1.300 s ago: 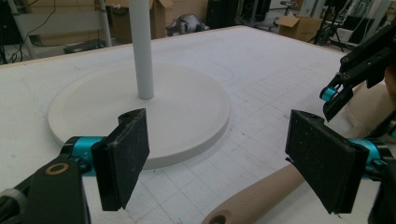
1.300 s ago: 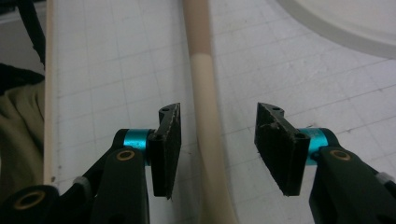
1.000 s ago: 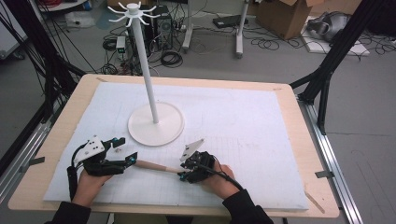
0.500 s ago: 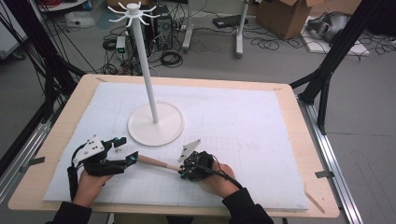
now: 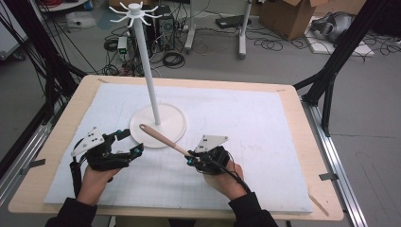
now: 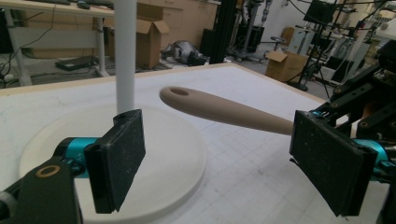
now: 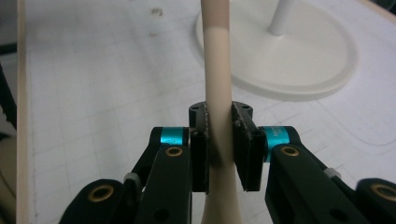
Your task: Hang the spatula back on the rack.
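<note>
Spoon (image 5: 163, 140) clamped in right gripper (image 5: 193, 158), lifted; left gripper (image 5: 134, 143) apart (empty); hanging on stand (image 5: 146, 71) remains.

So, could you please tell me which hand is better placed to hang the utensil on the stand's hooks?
The right. Its tongs are already shut on the beige utensil's handle, whose free end with the hanging hole points toward the white stand. The left tongs are open and hold nothing.
</note>
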The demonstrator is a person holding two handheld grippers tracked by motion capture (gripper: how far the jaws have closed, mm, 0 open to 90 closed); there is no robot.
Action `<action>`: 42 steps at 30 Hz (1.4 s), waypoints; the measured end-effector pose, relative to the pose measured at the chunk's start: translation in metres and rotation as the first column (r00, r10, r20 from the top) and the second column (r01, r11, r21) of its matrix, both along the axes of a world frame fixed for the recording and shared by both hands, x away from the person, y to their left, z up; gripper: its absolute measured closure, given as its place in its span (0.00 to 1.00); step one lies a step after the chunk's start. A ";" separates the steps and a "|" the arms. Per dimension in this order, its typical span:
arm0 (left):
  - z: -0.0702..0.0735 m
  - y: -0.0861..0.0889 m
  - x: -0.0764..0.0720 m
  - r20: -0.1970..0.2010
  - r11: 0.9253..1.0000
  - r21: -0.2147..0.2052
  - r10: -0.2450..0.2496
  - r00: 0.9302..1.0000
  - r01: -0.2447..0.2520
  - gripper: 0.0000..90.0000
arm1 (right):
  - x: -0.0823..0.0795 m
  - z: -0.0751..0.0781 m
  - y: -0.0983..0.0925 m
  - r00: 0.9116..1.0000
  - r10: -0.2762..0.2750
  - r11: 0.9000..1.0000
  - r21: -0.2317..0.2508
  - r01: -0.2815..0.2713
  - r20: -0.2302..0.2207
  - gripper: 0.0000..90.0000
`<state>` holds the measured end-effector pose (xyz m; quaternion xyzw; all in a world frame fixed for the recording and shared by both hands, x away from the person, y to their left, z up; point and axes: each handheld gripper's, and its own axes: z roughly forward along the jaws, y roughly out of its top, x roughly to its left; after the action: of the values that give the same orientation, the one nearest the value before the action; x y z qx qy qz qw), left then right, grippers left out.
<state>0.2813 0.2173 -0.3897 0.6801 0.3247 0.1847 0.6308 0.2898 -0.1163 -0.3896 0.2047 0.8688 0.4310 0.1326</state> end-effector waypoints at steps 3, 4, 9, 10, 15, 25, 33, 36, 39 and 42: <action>0.010 -0.012 0.005 0.006 1.000 0.003 -0.027 1.000 0.027 0.24 | 0.001 0.003 -0.003 0.999 -0.043 0.998 0.046 0.043 0.005 0.87; 0.013 -0.016 0.007 0.008 0.999 0.012 -0.037 0.999 0.037 0.27 | 0.002 0.004 -0.004 0.999 -0.053 0.997 0.064 0.053 0.003 0.87; 0.023 -0.038 0.015 -0.014 0.993 0.042 -0.106 0.994 0.107 0.36 | 0.000 0.008 -0.007 0.996 -0.091 0.988 0.128 0.089 0.016 0.87; 0.025 -0.041 0.016 -0.021 0.993 0.045 -0.107 0.994 0.108 0.37 | -0.001 0.009 -0.007 0.995 -0.094 0.985 0.150 0.088 0.034 0.87; 0.029 -0.052 0.022 -0.048 0.996 0.002 -0.094 0.994 0.094 0.40 | -0.005 0.011 -0.006 0.992 -0.109 0.976 0.194 0.095 0.065 0.87; 0.036 -0.075 0.032 -0.077 0.994 0.004 -0.106 0.991 0.107 0.44 | -0.011 0.011 0.001 0.985 -0.137 0.968 0.224 0.111 0.105 0.87; 0.040 -0.075 0.037 -0.116 0.993 -0.074 -0.102 0.988 0.094 0.60 | -0.013 0.009 0.002 0.980 -0.167 0.962 0.236 0.137 0.112 0.87; 0.042 -0.073 0.038 -0.137 0.981 -0.149 -0.145 0.980 0.125 0.67 | -0.014 0.010 0.003 0.976 -0.169 0.964 0.227 0.136 0.134 0.87; 0.046 -0.072 0.038 -0.135 0.964 -0.207 -0.197 0.971 0.166 0.74 | -0.017 0.012 0.002 0.974 -0.165 0.963 0.239 0.126 0.153 0.87; 0.052 -0.072 0.037 -0.125 0.953 -0.224 -0.235 0.964 0.203 0.77 | -0.019 0.015 0.001 0.972 -0.160 0.961 0.251 0.114 0.172 0.87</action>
<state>0.3180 0.1456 -0.3380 0.6537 0.3114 0.0265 0.6892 0.2710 -0.1154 -0.3742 0.2368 0.7773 0.5400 0.2194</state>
